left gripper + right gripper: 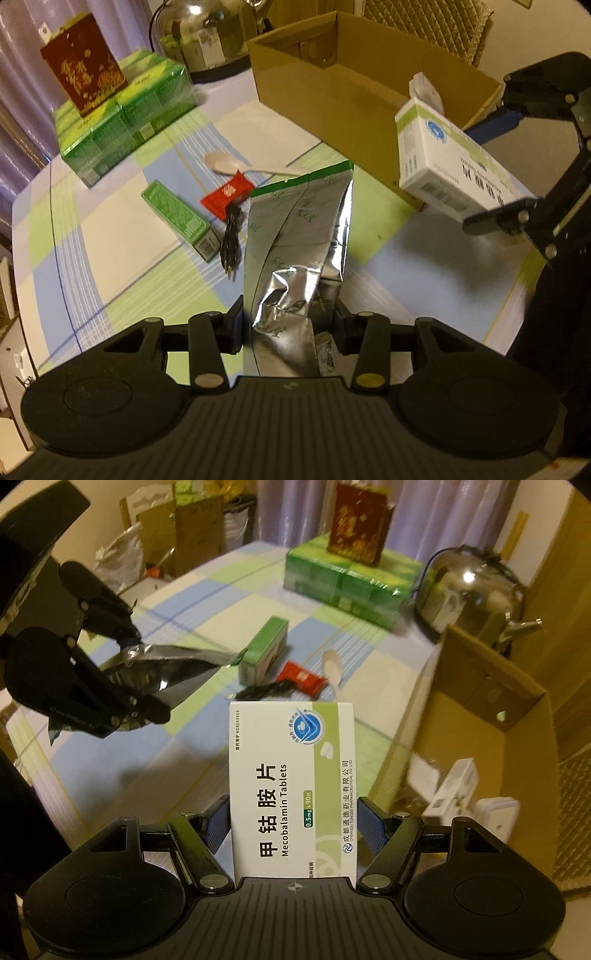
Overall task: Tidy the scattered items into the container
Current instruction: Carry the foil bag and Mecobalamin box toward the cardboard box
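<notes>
A silver foil pouch point(295, 258) with a green top edge is clamped between the two fingers of the left gripper point(290, 328), its crumpled lower part pinched and its length standing out ahead of the gripper above the checked tablecloth point(110, 229). A white and green tablet box point(291, 786) (printed "Mecobalamin Tablets") is held upright in the right gripper point(291, 823), whose blue-padded fingers are closed against its two narrow sides. In the left wrist view this box is seen raised beside the near corner of the open cardboard box point(332, 96), which stands on the table to the right. Inside the cardboard box a small white carton point(454, 786) and a flat white case point(496, 814) are lying against the bottom.

Left on the cloth, near one another, are a green carton point(177, 218), a coiled black cable point(231, 240), a red sachet point(227, 195) and a white plastic spoon point(229, 164); the cable touches the sachet's edge.

Further back, a wrapped stack of green packs point(122, 122) is topped by a dark red gift box point(83, 77), and a shiny steel kettle point(469, 590) stands just beside the cardboard box's far end.
</notes>
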Tool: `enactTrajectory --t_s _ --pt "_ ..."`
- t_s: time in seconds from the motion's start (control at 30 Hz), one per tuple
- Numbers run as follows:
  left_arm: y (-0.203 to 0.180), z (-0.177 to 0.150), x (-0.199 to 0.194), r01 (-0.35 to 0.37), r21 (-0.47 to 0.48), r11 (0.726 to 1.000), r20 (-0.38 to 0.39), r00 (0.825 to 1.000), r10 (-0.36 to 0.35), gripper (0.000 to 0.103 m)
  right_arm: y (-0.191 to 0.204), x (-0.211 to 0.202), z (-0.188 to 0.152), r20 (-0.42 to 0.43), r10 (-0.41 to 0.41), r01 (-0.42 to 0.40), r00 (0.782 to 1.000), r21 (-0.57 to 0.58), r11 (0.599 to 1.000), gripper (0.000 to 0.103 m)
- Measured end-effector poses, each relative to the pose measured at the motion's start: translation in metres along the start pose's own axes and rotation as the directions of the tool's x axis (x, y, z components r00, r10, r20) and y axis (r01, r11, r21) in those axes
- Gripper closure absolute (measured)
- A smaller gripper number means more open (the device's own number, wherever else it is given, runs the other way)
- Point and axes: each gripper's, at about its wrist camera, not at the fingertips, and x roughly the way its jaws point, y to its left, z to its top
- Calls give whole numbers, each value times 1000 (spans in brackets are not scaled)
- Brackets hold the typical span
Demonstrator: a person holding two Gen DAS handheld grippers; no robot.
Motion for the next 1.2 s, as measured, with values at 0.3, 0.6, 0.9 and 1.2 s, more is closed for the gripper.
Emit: enactTrajectory --t_s 0.3,0.6,0.9,1.2 --pt "-17 30 -15 -18 49 999 29 999 17 64 -31 -34 -1 47 -51 49 998 56 997 35" --pt "-37 54 -12 -6 95 995 49 999 2 64 -60 -56 -6 52 -103 98 993 93 991 35" --pt "-53 78 -8 0 146 989 54 999 -8 64 -91 -66 -10 45 -152 146 987 113 983 35" --pt "-68 98 1 1 194 981 48 999 -10 64 -120 -67 -14 36 -184 178 982 135 975 35"
